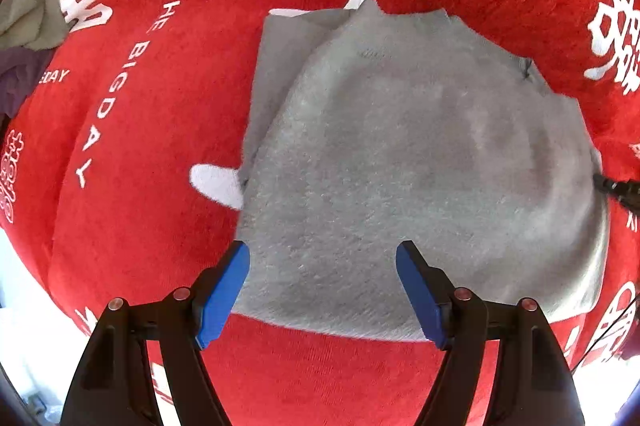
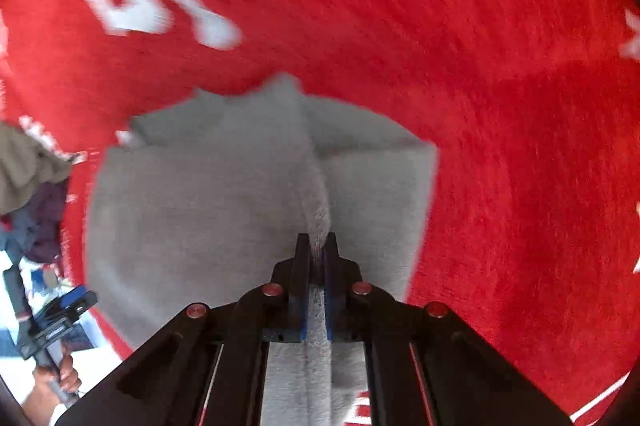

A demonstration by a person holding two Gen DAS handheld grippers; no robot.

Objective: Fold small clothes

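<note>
A grey fleece garment point(image 1: 420, 162) lay on a red cloth point(image 1: 180, 106) with white print, and it filled the centre and the right part of the left wrist view. A second, smoother grey layer showed along its upper left edge, and a small white piece point(image 1: 218, 184) came out from under its left edge. The left gripper point(image 1: 323, 266) was at the bottom of that frame with its two blue pads point(image 1: 224, 292) wide apart. They held nothing, and the near edge of the garment was between them in the picture. In the upper left corner of this view a pile of other clothes point(image 1: 28, 26) rested on the red cloth, well apart from the grey garment.

In the right wrist view the picture was blurred. The right gripper point(image 2: 318, 246) stood in the lower middle of the frame, and its fingers were pressed together on a raised ridge of the grey garment point(image 2: 200, 210). From this pinch a crease ran up through the fabric toward the centre of the frame. At the lower left edge the person's left hand point(image 2: 60, 382) held the handle of the other tool.
</note>
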